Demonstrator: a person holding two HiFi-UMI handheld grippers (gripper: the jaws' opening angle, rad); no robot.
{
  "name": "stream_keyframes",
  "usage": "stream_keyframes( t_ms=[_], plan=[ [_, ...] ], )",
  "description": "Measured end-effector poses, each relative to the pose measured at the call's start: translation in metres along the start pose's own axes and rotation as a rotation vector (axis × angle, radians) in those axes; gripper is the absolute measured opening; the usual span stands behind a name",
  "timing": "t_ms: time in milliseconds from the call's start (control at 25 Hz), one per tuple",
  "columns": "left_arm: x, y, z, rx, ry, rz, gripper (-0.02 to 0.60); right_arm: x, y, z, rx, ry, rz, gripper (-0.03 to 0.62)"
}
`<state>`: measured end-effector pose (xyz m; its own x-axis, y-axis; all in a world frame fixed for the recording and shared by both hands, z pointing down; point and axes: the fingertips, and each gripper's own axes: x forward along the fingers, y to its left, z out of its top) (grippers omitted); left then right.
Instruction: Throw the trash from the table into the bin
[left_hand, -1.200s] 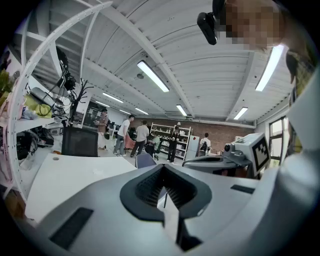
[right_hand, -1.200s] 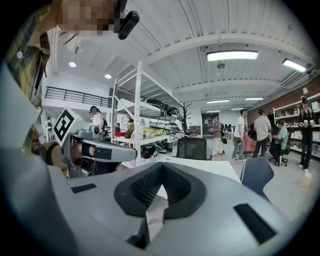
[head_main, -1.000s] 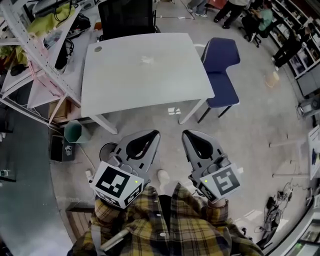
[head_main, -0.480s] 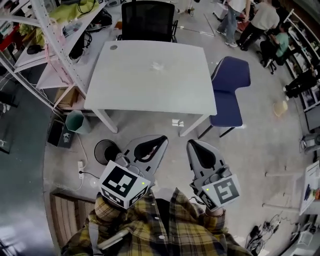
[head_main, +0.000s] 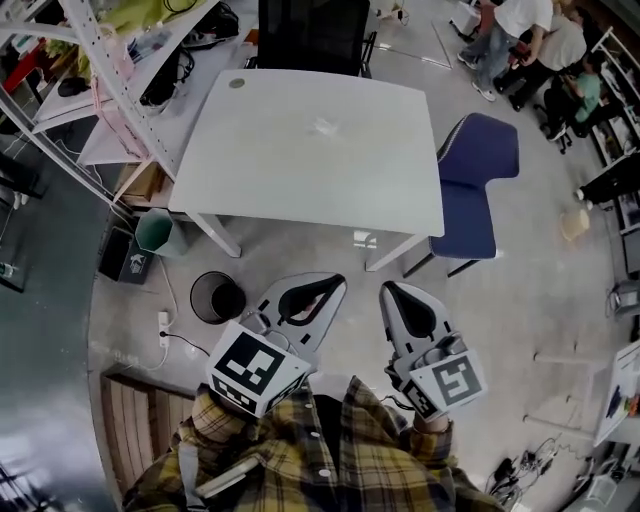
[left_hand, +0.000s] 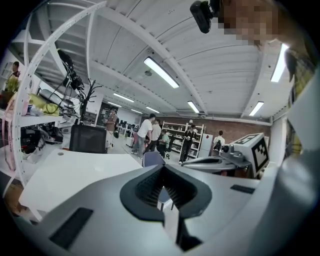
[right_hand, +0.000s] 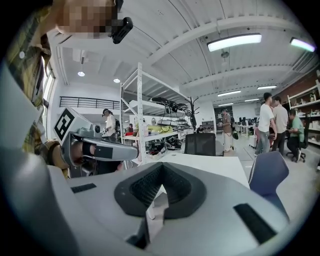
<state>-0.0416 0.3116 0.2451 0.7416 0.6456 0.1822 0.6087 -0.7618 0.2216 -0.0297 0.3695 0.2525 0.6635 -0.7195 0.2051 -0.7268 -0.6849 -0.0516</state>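
Bin emerges beside left hand-held gripper; right hand-held gripper likewise shut, empty; trash untouched on tabletop, 12 o'clock.

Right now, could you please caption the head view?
Left tongs and right tongs, shut and empty, face a white table bearing trash.
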Motion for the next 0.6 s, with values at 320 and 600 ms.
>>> stream_keyframes(
  t_ms=[320, 600],
  plan=[
    [0.058, 0.082, 0.04, 0.034, 0.008, -0.032, 0.008, 0.085, -0.052, 0.033, 0.002, -0.012, -0.021, -0.002],
    [0.098, 0.172, 0.069, 0.029, 0.014, -0.029, 0.008, 0.178, -0.092, 0.058, 0.003, -0.014, -0.032, -0.002]
  ],
)
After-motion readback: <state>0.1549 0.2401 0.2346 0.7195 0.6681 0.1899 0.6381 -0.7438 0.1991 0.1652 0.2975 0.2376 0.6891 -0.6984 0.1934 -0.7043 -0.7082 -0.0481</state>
